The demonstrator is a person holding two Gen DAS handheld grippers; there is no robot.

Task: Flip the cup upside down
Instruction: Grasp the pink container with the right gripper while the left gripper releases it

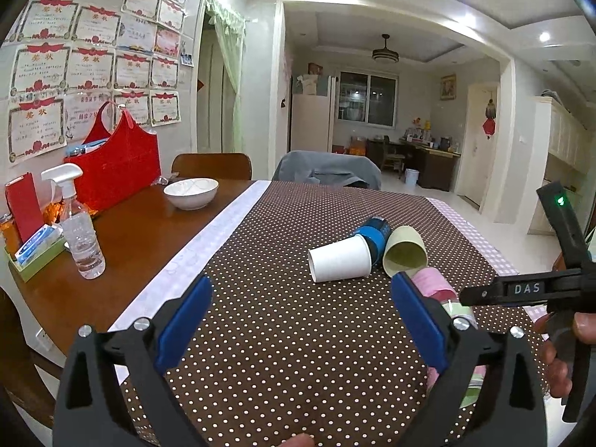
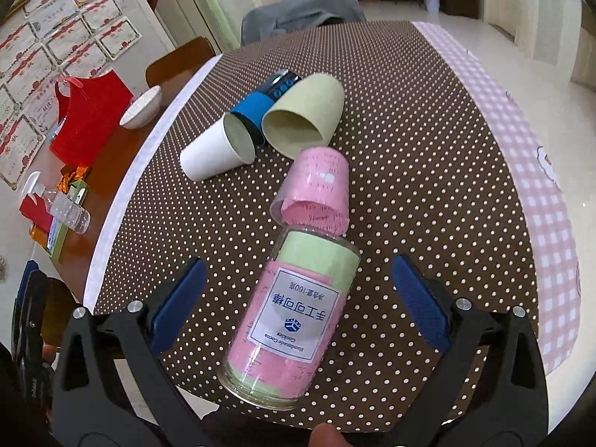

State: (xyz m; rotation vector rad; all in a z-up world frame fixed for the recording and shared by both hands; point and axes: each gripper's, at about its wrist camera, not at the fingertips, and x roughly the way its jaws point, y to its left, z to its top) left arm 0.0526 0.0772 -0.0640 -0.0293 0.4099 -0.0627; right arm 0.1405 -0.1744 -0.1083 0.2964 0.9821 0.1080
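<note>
I see five cups lying on their sides on the surface (image 2: 409, 149), which is covered with a brown cloth with white dots. The clear cup (image 2: 290, 320) is the nearest one to my right hand-held gripper (image 2: 298, 298). It lies between the two blue fingers (image 2: 182, 298), but they do not touch it; the jaws stand wide apart. This cup has green and pink paper inside and a white label with printed text.

Just beyond it lies the pink cup (image 2: 316, 190), with its mouth turned toward the clear cup and almost touching it. Farther away there are three more: the white cup (image 2: 212, 152) on the left, the blue cup (image 2: 260, 104) behind it, and the pale green cup (image 2: 305, 111) on the right, close together.

My left hand-held gripper (image 1: 301, 320) hangs above the cloth, also with jaws wide apart and nothing between them. In its view the white cup (image 1: 339, 259) is ahead, well apart from the fingers, and the pink cup (image 1: 434, 279) is just behind the right finger.

On the bare wooden part of the surface I see a white bowl (image 1: 190, 193), a spray bottle (image 1: 76, 223) and a red bag (image 1: 119, 171).
</note>
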